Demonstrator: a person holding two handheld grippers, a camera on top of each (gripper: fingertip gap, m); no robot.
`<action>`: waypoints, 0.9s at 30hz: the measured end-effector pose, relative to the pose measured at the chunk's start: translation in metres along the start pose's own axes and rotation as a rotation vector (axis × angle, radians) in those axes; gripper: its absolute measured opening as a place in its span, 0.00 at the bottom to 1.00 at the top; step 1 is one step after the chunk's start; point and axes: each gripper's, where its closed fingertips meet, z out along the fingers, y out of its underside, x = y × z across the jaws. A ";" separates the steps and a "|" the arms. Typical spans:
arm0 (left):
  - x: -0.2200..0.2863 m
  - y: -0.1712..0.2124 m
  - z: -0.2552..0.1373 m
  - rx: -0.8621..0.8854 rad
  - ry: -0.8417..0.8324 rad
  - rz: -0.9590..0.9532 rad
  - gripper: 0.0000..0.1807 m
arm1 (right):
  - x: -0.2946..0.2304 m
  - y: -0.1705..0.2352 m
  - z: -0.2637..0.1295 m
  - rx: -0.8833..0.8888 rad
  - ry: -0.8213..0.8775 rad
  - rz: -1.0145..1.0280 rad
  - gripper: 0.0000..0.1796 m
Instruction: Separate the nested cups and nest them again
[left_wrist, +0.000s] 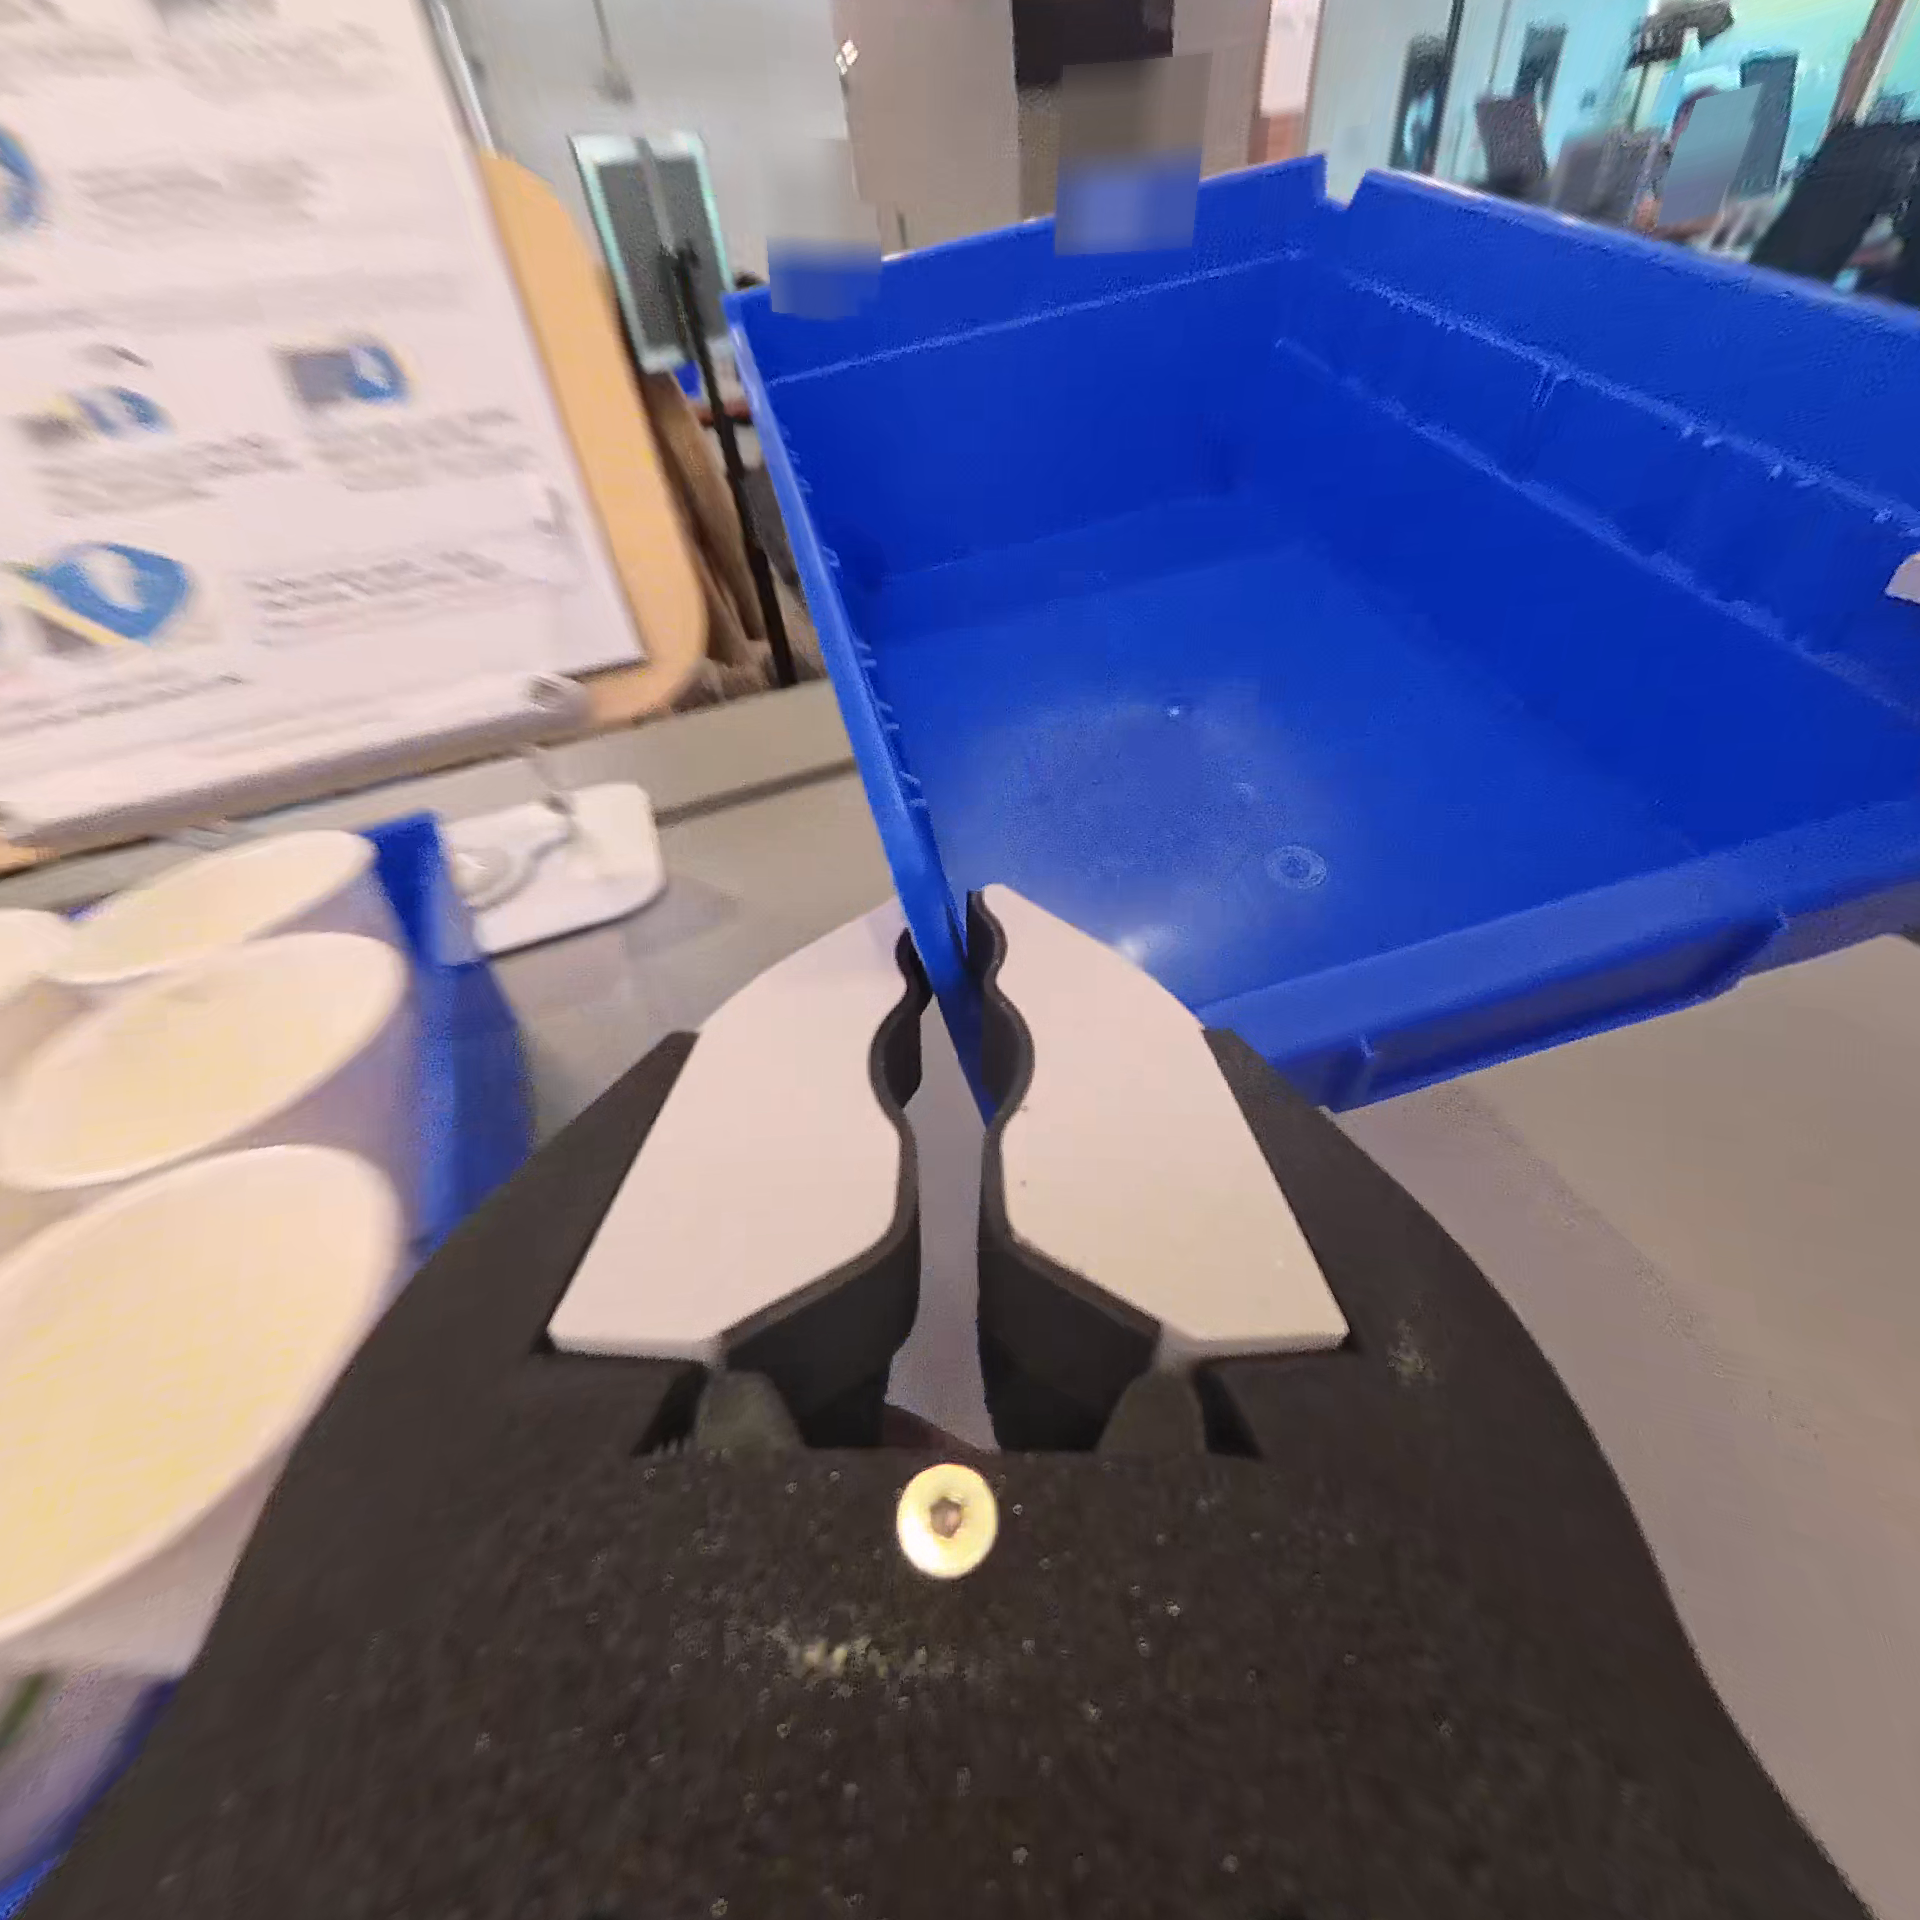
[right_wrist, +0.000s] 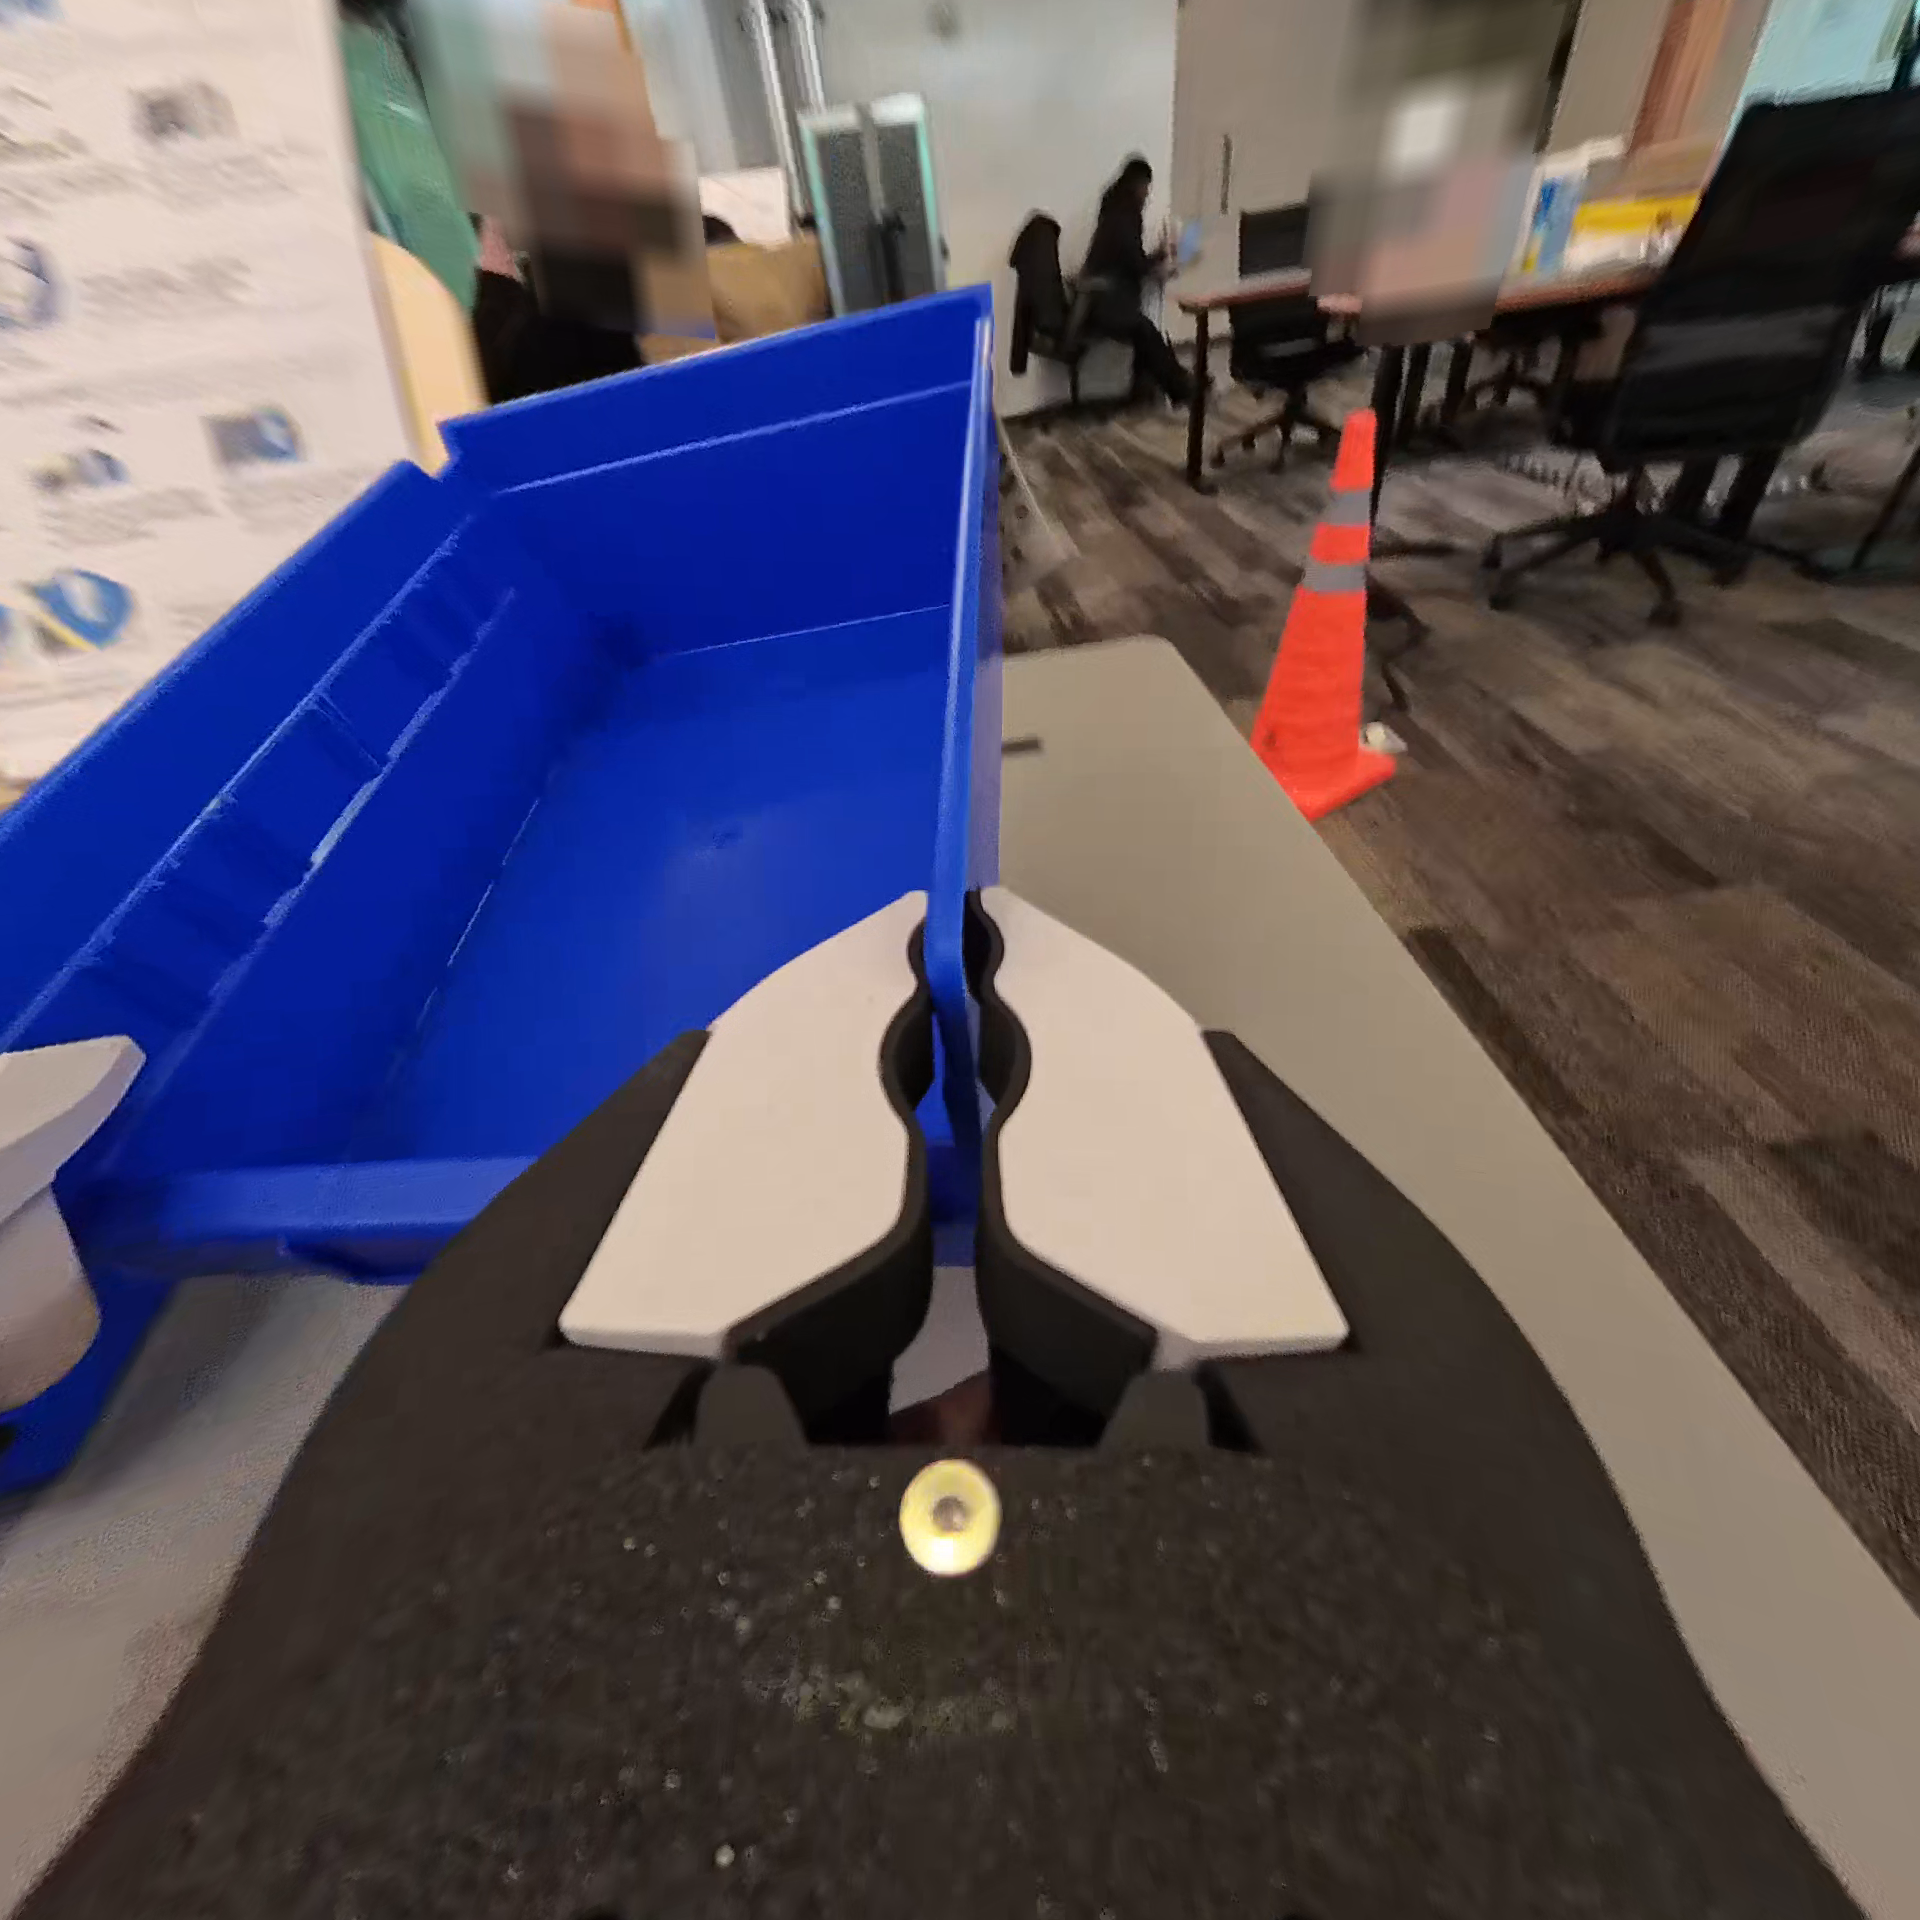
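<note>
In my left wrist view the white cups (left_wrist: 197, 1049) sit at the far left edge, blurred and cut off by the frame, so I cannot count them surely or tell whether any are nested; they stand in a row just beside a second blue container (left_wrist: 436, 935) of which only a corner shows. Behind them a white poster board (left_wrist: 260, 395) is too smeared to make out. My left gripper (left_wrist: 951, 935) points forward and level over the grey table (left_wrist: 1621, 1299), its fingers pinched tight on the thin left wall of the big blue bin (left_wrist: 1299, 644), one finger outside and one inside. The bin's floor looks bare, and its right end runs out of frame. In my right wrist view my right gripper (right_wrist: 956, 935) is likewise clamped on the bin (right_wrist: 623, 790), here on the right wall, which rises straight up between my fingers. At the left edge a grey finger (right_wrist: 52, 1091) of my left gripper pokes in at the opposite wall, mostly cut off. The cups are out of this view. Past the table (right_wrist: 1143, 810) edge an orange traffic cone (right_wrist: 1325, 644) stands on the dark floor, and the office chairs, desks and a seated person farther back are soft and partly masked.
</note>
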 end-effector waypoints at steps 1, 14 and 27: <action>0.014 0.010 0.012 -0.030 0.012 -0.001 0.03 | 0.016 0.013 0.007 -0.031 0.008 0.015 0.02; 0.063 0.089 0.053 -0.263 0.067 0.014 0.05 | 0.069 0.094 0.054 -0.220 -0.025 0.095 0.02; -0.012 0.075 -0.049 -0.239 0.123 0.020 0.29 | 0.068 0.038 0.001 -0.075 0.109 -0.049 0.21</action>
